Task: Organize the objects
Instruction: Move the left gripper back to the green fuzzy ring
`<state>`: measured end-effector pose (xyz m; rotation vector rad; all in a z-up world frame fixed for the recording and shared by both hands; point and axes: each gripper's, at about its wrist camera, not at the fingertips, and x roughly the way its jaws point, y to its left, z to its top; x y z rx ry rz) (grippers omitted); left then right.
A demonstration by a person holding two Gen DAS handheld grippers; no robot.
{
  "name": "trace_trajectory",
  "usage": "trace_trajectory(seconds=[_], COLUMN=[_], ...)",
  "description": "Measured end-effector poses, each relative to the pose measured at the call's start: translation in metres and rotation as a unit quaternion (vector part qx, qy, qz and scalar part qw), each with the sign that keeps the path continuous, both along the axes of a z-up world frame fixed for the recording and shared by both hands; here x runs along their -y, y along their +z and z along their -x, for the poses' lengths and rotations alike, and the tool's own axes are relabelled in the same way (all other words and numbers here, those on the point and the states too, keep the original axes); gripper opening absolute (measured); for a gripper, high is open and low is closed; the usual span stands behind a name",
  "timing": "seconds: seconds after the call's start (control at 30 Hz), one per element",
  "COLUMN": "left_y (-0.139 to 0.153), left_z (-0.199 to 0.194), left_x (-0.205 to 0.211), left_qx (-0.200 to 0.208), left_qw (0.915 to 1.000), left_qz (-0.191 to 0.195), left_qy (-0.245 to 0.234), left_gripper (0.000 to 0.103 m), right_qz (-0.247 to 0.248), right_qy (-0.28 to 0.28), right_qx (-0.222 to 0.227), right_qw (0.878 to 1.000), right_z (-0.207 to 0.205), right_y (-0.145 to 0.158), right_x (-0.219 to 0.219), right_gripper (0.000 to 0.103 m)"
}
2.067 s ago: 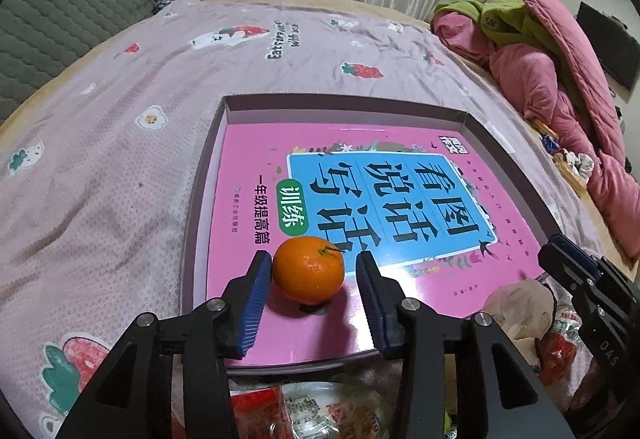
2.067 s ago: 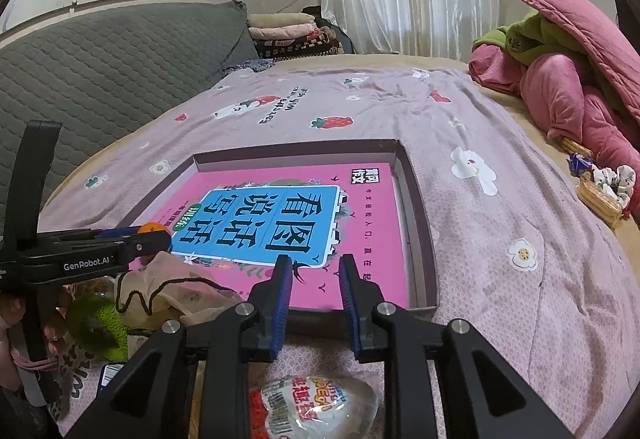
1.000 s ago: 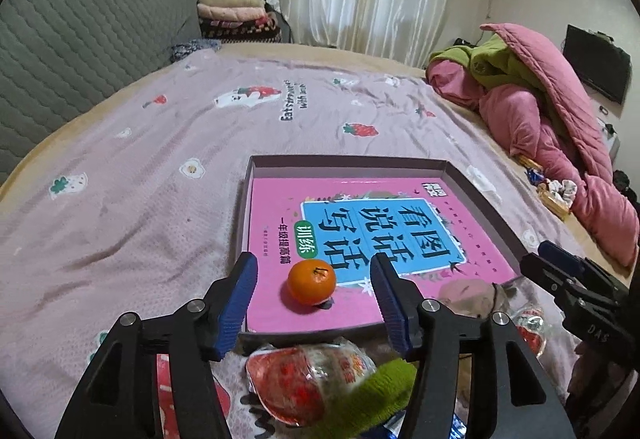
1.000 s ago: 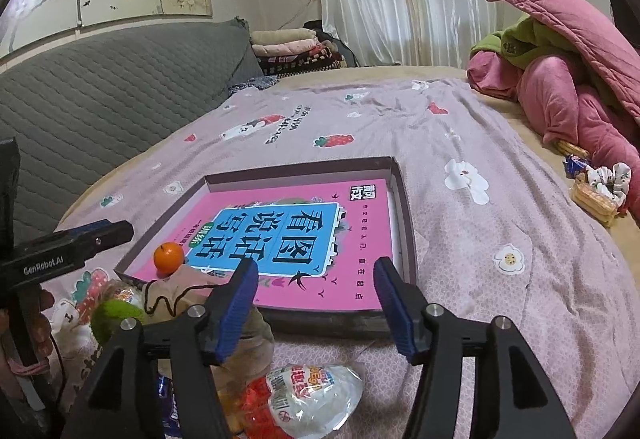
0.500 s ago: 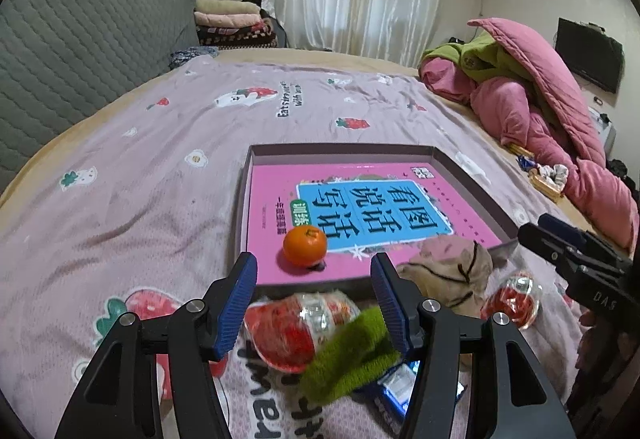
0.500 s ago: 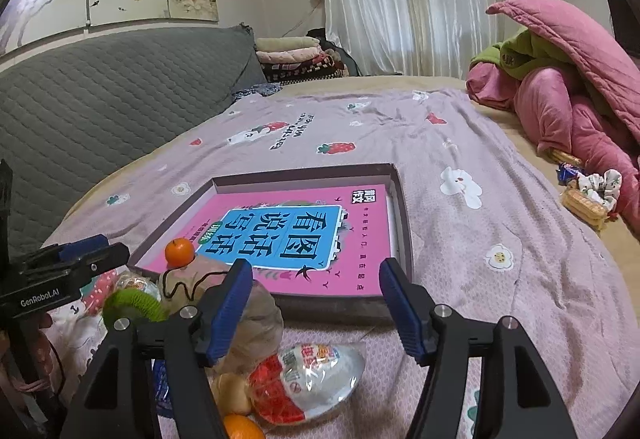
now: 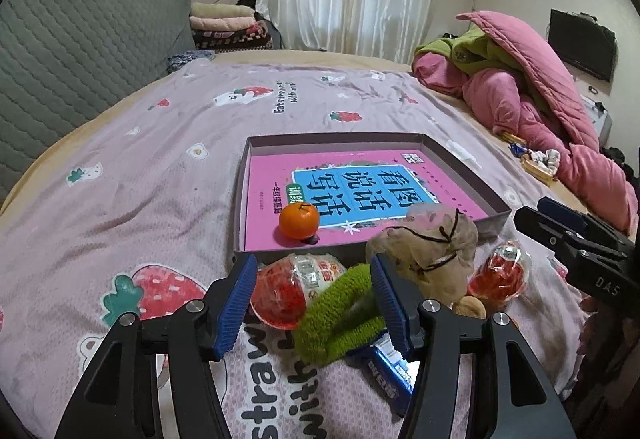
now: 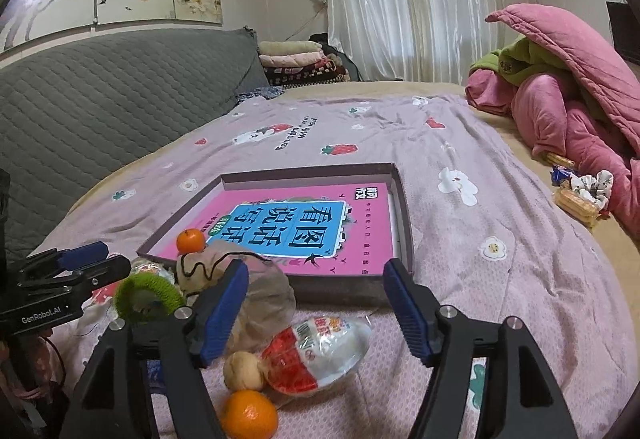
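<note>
A: What has changed, taken from the left across?

B: The left tongs (image 7: 314,297) have been drawn back from the shallow box (image 7: 240,195). The mandarin (image 7: 299,219) that was framed between their pads a moment ago has been left inside the box, on the pink book (image 7: 360,191), at the box's near left corner. The tongs are now released, wide apart, with nothing gripped.

A: What is framed by them now?

B: Just in front of the box's near wall, a red snack packet (image 7: 286,289) and a green knitted ring (image 7: 340,315) are seen between the pads, though neither is touched. A blue wrapper (image 7: 386,371) is partly covered by the ring.

A: And further right of the box's near wall?

B: A beige cloth pouch (image 7: 432,251) is leaned against it, with a second red-and-white packet (image 8: 320,351), a pale round item (image 8: 242,371) and a second mandarin (image 8: 249,415) nearer the person. The right tongs (image 8: 316,305) have been opened from almost closed; they are now released and empty above that packet.

A: What is meant for the task?

B: One item is judged placed. The pile outside the box is still to be moved, and either pair of tongs could be brought down on a packet next.
</note>
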<state>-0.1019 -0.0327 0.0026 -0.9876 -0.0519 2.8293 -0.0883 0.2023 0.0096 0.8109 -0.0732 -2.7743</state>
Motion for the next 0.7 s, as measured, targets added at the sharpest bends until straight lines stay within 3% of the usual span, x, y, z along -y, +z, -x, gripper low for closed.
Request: trace_trajectory(seconds=[0.7], left_y=[-0.011], left_z=[-0.019], left_x=[-0.002], left_qx=[0.021], left_qw=[0.9997], left_qz=[0.010], left_qy=[-0.005], left_gripper=[0.061], right_qz=[-0.018], right_qy=[0.000], right_qx=[0.008], right_qw=[1.000], right_z=[-0.019], right_y=[-0.008], right_x=[0.001], right_gripper=[0.072])
